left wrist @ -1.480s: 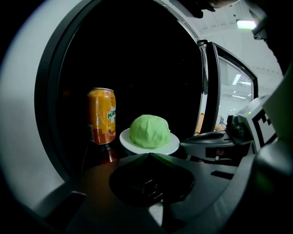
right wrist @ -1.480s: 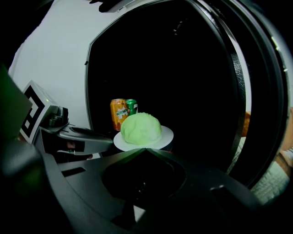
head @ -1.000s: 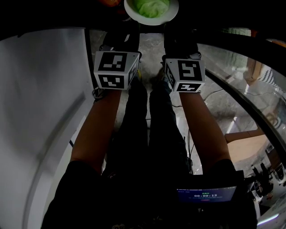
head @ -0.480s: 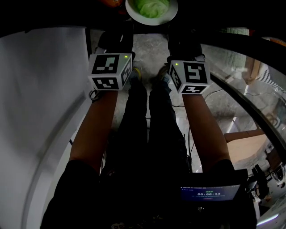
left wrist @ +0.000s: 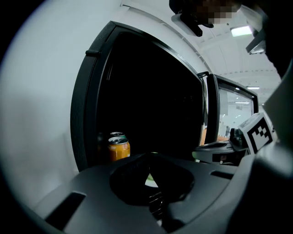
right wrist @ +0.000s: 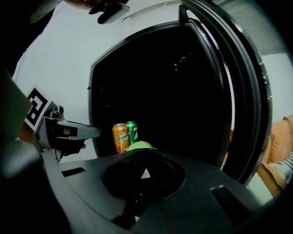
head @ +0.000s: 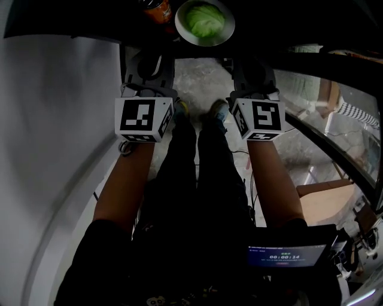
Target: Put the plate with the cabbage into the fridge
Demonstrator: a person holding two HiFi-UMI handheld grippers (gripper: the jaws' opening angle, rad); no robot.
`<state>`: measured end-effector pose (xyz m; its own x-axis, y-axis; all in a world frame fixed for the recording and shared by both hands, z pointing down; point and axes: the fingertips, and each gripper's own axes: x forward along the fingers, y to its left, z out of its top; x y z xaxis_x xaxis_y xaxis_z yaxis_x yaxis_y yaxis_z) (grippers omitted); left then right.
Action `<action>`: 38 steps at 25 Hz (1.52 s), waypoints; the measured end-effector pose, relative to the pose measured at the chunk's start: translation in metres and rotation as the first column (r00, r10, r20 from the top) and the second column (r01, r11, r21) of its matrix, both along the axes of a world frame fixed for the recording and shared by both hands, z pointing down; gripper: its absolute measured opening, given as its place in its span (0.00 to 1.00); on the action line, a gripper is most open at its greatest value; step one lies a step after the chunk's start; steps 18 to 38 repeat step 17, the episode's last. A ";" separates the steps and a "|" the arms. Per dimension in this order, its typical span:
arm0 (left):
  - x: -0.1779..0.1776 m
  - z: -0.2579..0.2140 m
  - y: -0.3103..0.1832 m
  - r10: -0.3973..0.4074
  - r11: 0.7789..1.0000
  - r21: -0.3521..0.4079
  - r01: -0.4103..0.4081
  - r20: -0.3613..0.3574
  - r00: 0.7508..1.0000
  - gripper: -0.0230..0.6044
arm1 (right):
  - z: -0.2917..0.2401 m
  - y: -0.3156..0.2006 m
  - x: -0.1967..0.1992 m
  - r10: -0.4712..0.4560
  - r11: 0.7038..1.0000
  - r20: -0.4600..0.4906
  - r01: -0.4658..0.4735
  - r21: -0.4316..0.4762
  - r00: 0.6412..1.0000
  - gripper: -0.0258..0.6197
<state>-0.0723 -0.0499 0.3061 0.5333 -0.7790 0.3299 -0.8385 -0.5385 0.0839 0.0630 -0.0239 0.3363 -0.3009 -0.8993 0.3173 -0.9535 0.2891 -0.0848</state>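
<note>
The fridge (right wrist: 183, 91) was black inside; I could make out no shelf. My own dark housing (left wrist: 91, 192) hid most of the plate (left wrist: 149, 180). Only a pale sliver showed in the left gripper view, and only the top of the cabbage (right wrist: 138, 146) in the right. The head view's upper edge cut the orange can (head: 158, 8). Whether my fingers stood apart, I could not tell.

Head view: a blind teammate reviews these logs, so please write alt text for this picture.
A round white plate of pale green cabbage shows at the top, against the dark fridge opening, beside an orange drink can. Below, two forearms reach toward it with the left gripper and right gripper, each bearing a black-and-white marker cube.
</note>
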 end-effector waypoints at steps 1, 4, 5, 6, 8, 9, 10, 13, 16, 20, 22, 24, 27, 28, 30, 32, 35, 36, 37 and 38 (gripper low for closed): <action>0.000 -0.002 0.001 -0.001 1.000 -0.001 0.001 -0.006 1.000 0.04 | -0.002 0.001 0.000 0.003 1.000 0.001 -0.003 -0.003 1.000 0.05; 0.003 -0.010 0.005 0.005 1.000 0.003 -0.005 -0.013 1.000 0.04 | -0.013 0.004 -0.001 0.007 1.000 0.000 -0.007 0.013 1.000 0.05; 0.004 -0.014 0.007 0.008 1.000 0.008 -0.008 -0.013 1.000 0.04 | -0.017 0.005 -0.002 0.009 1.000 -0.003 -0.009 0.021 1.000 0.05; 0.004 -0.017 0.009 0.012 1.000 0.014 -0.012 -0.012 1.000 0.04 | -0.022 0.007 -0.002 0.012 1.000 -0.005 -0.012 0.026 1.000 0.05; 0.005 -0.022 0.012 0.021 0.999 0.026 -0.020 -0.008 1.000 0.04 | -0.029 0.012 -0.002 0.021 0.999 -0.006 -0.021 0.032 1.000 0.05; 0.005 -0.024 0.013 0.020 0.999 0.027 -0.020 -0.010 1.000 0.04 | -0.032 0.015 -0.002 0.023 0.999 -0.007 -0.023 0.035 1.000 0.05; 0.005 -0.026 0.015 0.017 1.000 0.025 -0.017 -0.012 1.000 0.04 | -0.035 0.017 -0.002 0.024 0.999 -0.007 -0.024 0.038 1.000 0.05; 0.003 -0.031 0.020 0.016 1.000 0.023 -0.016 -0.008 1.000 0.04 | -0.039 0.022 0.001 0.024 0.999 -0.008 -0.024 0.045 1.000 0.05; 0.002 -0.033 0.024 0.023 0.999 0.025 -0.023 0.003 1.000 0.04 | -0.036 0.026 0.005 0.035 0.999 -0.008 -0.035 0.025 0.999 0.05; 0.001 -0.034 0.024 0.024 0.999 0.025 -0.024 0.007 1.000 0.04 | -0.035 0.027 0.007 0.040 0.999 -0.008 -0.040 0.019 0.999 0.05; 0.001 -0.034 0.024 0.024 0.999 0.025 -0.024 0.007 1.000 0.04 | -0.035 0.027 0.007 0.040 0.999 -0.008 -0.040 0.019 0.999 0.05; 0.001 -0.034 0.024 0.024 0.999 0.025 -0.024 0.007 1.000 0.04 | -0.035 0.027 0.007 0.040 0.999 -0.008 -0.040 0.019 0.999 0.05; 0.001 -0.034 0.024 0.024 0.999 0.025 -0.024 0.007 1.000 0.04 | -0.035 0.027 0.007 0.040 0.999 -0.008 -0.040 0.019 0.999 0.05; 0.001 -0.034 0.024 0.024 0.999 0.025 -0.024 0.007 1.000 0.04 | -0.035 0.027 0.007 0.040 0.999 -0.008 -0.040 0.019 0.999 0.05; 0.001 -0.034 0.024 0.024 0.999 0.025 -0.024 0.007 1.000 0.04 | -0.035 0.027 0.007 0.040 0.999 -0.008 -0.040 0.019 0.999 0.05; 0.001 -0.034 0.024 0.024 0.999 0.025 -0.024 0.007 1.000 0.04 | -0.035 0.027 0.007 0.040 0.999 -0.008 -0.040 0.019 0.999 0.05; 0.001 -0.034 0.024 0.024 0.999 0.025 -0.024 0.007 1.000 0.04 | -0.035 0.027 0.007 0.040 0.999 -0.008 -0.040 0.019 0.999 0.05; 0.001 -0.034 0.024 0.024 0.999 0.025 -0.024 0.007 1.000 0.04 | -0.035 0.027 0.007 0.040 0.999 -0.008 -0.040 0.019 0.999 0.05; 0.001 -0.034 0.024 0.024 0.999 0.025 -0.024 0.007 1.000 0.04 | -0.035 0.027 0.007 0.040 0.999 -0.008 -0.040 0.019 0.999 0.05; 0.001 -0.034 0.024 0.024 0.999 0.025 -0.024 0.007 1.000 0.04 | -0.035 0.027 0.007 0.040 0.999 -0.008 -0.040 0.019 0.999 0.05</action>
